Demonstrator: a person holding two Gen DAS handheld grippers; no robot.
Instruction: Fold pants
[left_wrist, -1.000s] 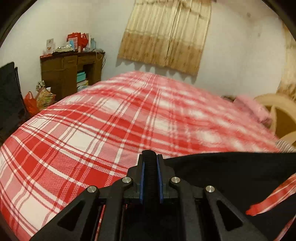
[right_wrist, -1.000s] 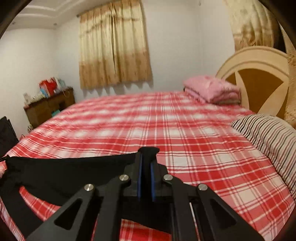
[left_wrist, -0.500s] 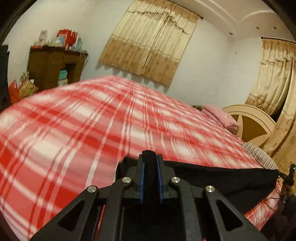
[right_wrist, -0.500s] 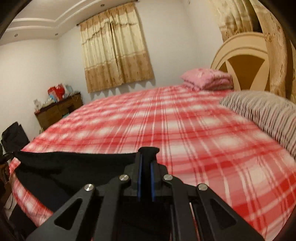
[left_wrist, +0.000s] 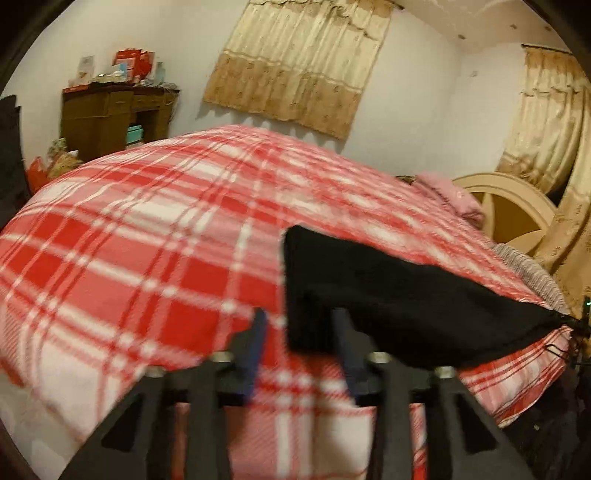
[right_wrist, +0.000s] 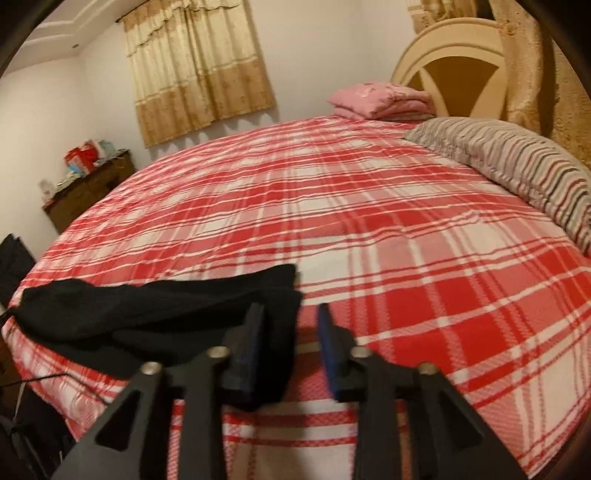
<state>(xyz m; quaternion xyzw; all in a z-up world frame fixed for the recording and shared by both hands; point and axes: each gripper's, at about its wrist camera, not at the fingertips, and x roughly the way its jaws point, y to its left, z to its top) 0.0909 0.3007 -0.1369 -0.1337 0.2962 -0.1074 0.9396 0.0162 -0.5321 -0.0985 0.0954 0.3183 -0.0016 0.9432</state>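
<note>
Both tongs are letting go: our left gripper (left_wrist: 299, 332) and right gripper (right_wrist: 291, 325), clamped a second ago, are opening, the black knit pants (left_wrist: 406, 306) slack between the pads. We judge the lay-down done. Pants rest along the near edge of the red-and-white plaid bedspread (right_wrist: 369, 206), which lies open beyond; the striped pillow (right_wrist: 517, 166) sits well apart.

A broad stretch of the checked bed (right_wrist: 369, 221) is left open ahead and to the right. The near edge is occupied by the black pants (right_wrist: 155, 314) (a corner lies between the opening jaws of each gripper). The far right is bounded by a striped pillow (right_wrist: 517, 166), folded pink bedding (right_wrist: 380, 99) and the headboard (right_wrist: 454, 62); a wooden cabinet (left_wrist: 110, 118) stands beyond the left side.
</note>
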